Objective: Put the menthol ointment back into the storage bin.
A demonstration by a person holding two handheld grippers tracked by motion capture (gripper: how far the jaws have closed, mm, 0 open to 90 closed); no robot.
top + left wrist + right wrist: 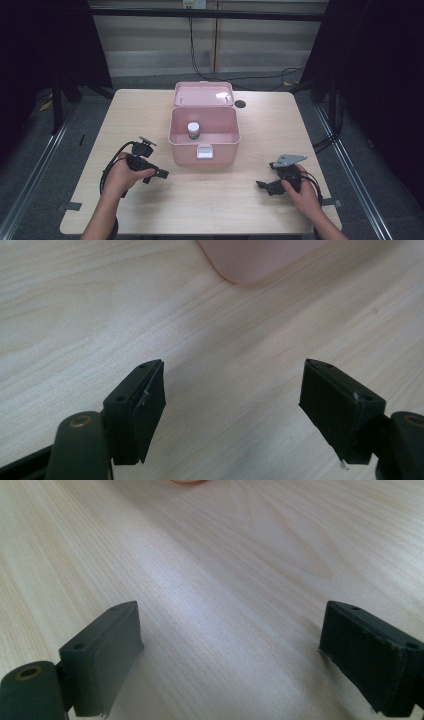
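One small jar [193,130] with a white lid stands upright inside the pink box [222,150], near the box's back wall and a little left of its middle, apart from the side walls. It is the sole item seen in the box. The box sits at the centre of the wooden table [250,200], its lid [203,93] swung back and standing open behind it, the pale inside facing the person. A white latch [204,152] shows at the middle of the box's front wall. A small dark round spot [240,104] lies on the table just right of the lid.

Both grippers rest low over the table in front of the box, one to each side and well apart from it. The left gripper [159,174] is held in the left hand [125,175], pointing rightward across the bare wood; in the left gripper view its jaws stand wide with nothing between them, and a rounded corner of the pink box [250,260] shows ahead. The right gripper [261,185], in the right hand [302,192], points leftward; the right gripper view shows its jaws spread wide over empty wood, gripping nothing.
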